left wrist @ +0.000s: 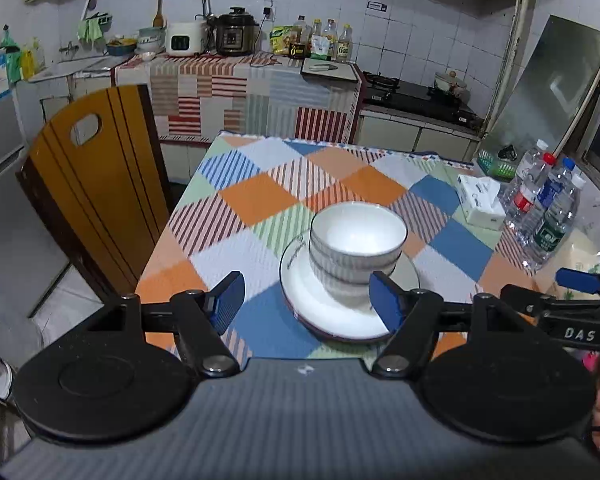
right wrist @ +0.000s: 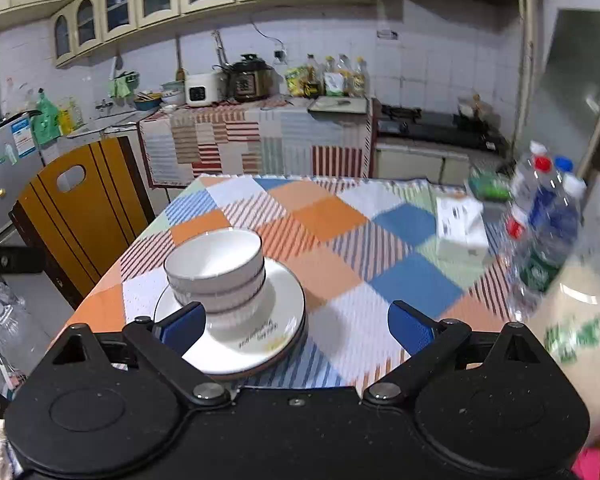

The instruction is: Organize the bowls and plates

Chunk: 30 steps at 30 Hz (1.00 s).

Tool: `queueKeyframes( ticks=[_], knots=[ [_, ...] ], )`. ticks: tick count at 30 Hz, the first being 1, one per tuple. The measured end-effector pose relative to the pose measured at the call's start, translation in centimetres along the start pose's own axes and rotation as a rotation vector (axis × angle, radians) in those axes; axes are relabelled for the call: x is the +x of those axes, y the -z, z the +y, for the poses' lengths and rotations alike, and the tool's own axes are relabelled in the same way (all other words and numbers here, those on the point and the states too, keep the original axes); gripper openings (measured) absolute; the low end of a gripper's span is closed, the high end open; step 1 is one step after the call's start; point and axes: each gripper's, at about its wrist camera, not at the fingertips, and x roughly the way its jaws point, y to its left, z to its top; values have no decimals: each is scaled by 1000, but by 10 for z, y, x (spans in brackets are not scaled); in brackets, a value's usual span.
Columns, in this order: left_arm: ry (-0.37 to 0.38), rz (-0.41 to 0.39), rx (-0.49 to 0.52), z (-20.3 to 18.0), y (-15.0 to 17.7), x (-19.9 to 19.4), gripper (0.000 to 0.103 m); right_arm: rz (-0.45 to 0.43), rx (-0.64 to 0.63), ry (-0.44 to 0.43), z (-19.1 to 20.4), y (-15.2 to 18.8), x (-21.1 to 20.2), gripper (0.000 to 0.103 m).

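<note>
Left wrist view: my left claw (left wrist: 308, 300) stands apart, blue ribbed pads holding nothing, above the table (left wrist: 260, 196) with its woven checked cloth. Glossy white bowls (left wrist: 356, 244), ribbed outside with dark rims, sit nested on a round white plate (left wrist: 332, 320) near the table's front edge. My right claw (left wrist: 580, 280) shows at the right edge. Crinkled clear plastic bottles (left wrist: 548, 208) and a tissue box (left wrist: 480, 200) stand at the right.

Right wrist view: my right claw (right wrist: 296, 328) is apart too, empty. The bowl stack (right wrist: 216, 276) on the plate (right wrist: 256, 344) lies just past its left pad (right wrist: 184, 328). The plate has lettering on its rim. The bottles (right wrist: 544, 232) are blurred.
</note>
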Motion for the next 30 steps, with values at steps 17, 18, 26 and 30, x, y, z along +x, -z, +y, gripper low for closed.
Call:
queueKeyframes(
  ticks=[17,18,26,30],
  knots=[
    [-48,43,70,-15,35,-5,69,57,-55,84,17,27,-22,99],
    [-53,45,63,-14,36,-5,70,62,-54,88,17,28,-21,99],
    [-65,50,44,-12,42,-2,77,86,-49,112,21,39,-23,99],
    [-67,36,45,-13,45,-3,83,91,-53,117,22,42,-25,99]
  ],
)
